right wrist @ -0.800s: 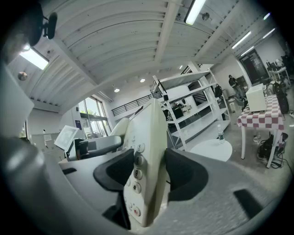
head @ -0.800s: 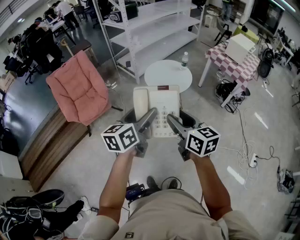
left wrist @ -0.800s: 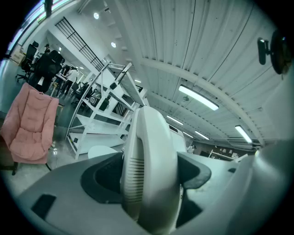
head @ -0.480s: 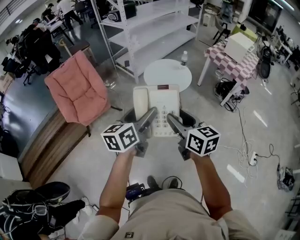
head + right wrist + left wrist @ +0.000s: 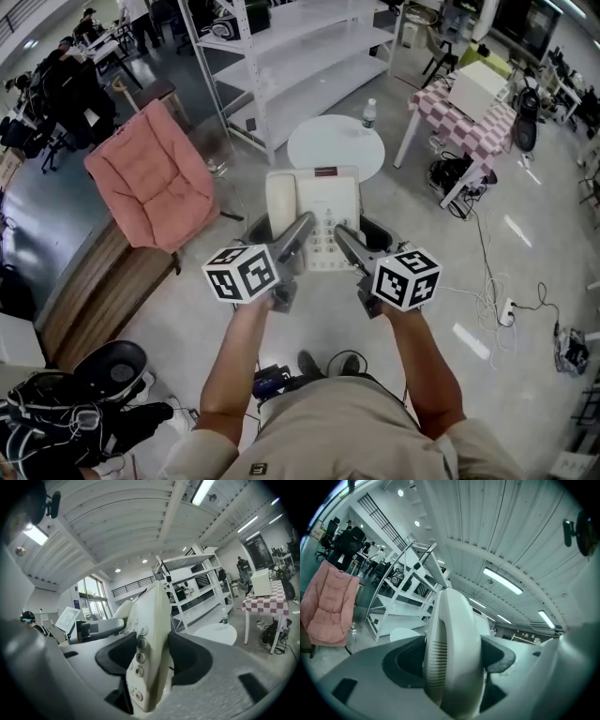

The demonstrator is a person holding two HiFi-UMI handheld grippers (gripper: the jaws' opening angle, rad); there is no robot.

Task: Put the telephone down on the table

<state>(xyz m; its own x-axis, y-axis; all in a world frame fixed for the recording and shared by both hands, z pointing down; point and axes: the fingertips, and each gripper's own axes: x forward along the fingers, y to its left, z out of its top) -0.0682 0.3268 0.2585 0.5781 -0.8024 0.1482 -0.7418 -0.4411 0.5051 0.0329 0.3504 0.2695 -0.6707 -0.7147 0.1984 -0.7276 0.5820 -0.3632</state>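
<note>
Head view looks down on the left tongs (image 5: 281, 234) and the right tongs (image 5: 361, 239), side by side and reaching toward 12 o'clock, each with a marker cube at its rear. Between them they carry a cream push-button telephone (image 5: 323, 202), lying flat with its face up, at 12 o'clock from both hands.

Left gripper view shows the left tongs (image 5: 452, 656) clamped on the telephone's 9 o'clock side, dark pads pressing either face of the curved cream handset (image 5: 452, 644) that rests in its cradle. Right gripper view shows the right tongs (image 5: 152, 656) clamped on the 3 o'clock edge, pads squeezing the body beside the round keypad buttons (image 5: 138, 658).

The telephone hangs in the air over grey floor, not on any surface. A round white desk (image 5: 336, 145) stands just past its far edge at 12 o'clock, with a small clear bottle (image 5: 369, 114) near its rim at 1 o'clock. White metal shelving (image 5: 309, 66) rises beyond the desk. A pink padded chair (image 5: 155, 178) sits at 10 o'clock, and a red-checked cloth-covered table (image 5: 469, 127) at 2 o'clock.
</note>
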